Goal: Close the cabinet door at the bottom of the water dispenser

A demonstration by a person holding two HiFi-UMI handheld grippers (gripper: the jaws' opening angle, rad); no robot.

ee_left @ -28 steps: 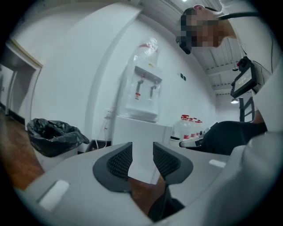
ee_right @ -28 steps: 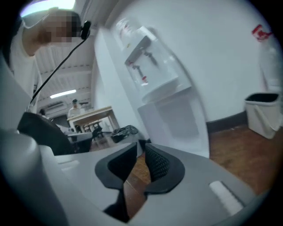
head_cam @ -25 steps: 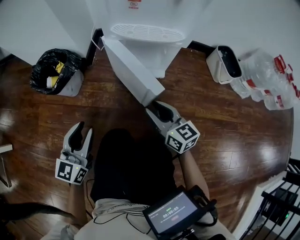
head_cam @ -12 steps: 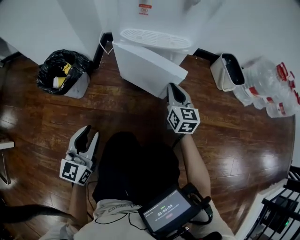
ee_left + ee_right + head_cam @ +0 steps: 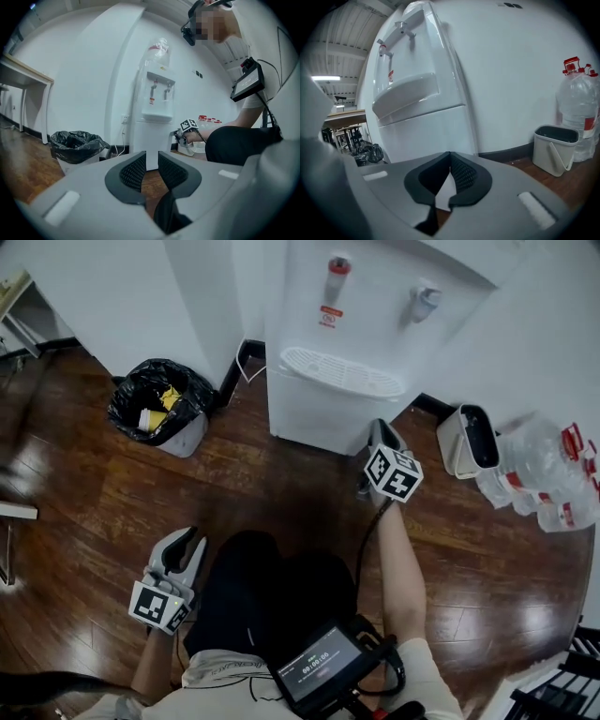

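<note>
The white water dispenser (image 5: 347, 324) stands against the wall. Its bottom cabinet door (image 5: 319, 418) lies flush with the body. My right gripper (image 5: 379, 439) is at the door's right bottom corner, shut with nothing between its pads. In the right gripper view the gripper (image 5: 450, 159) points at the door (image 5: 426, 136) from close by. My left gripper (image 5: 180, 551) hangs low at the left, far from the dispenser. Its jaws are closing and a gap still shows between them, with nothing in it. The left gripper view looks past that gripper (image 5: 151, 161) to the dispenser (image 5: 154, 112).
A bin lined with a black bag (image 5: 159, 404) stands left of the dispenser, beside a cable (image 5: 246, 367). A small white bin (image 5: 469, 442) and several water bottles (image 5: 548, 474) stand at the right. A table (image 5: 23, 77) is at the far left. The floor is dark wood.
The door has swung from wide open to flush with the dispenser. My right gripper went with it toward the dispenser and shut. The left gripper's jaws have narrowed.
</note>
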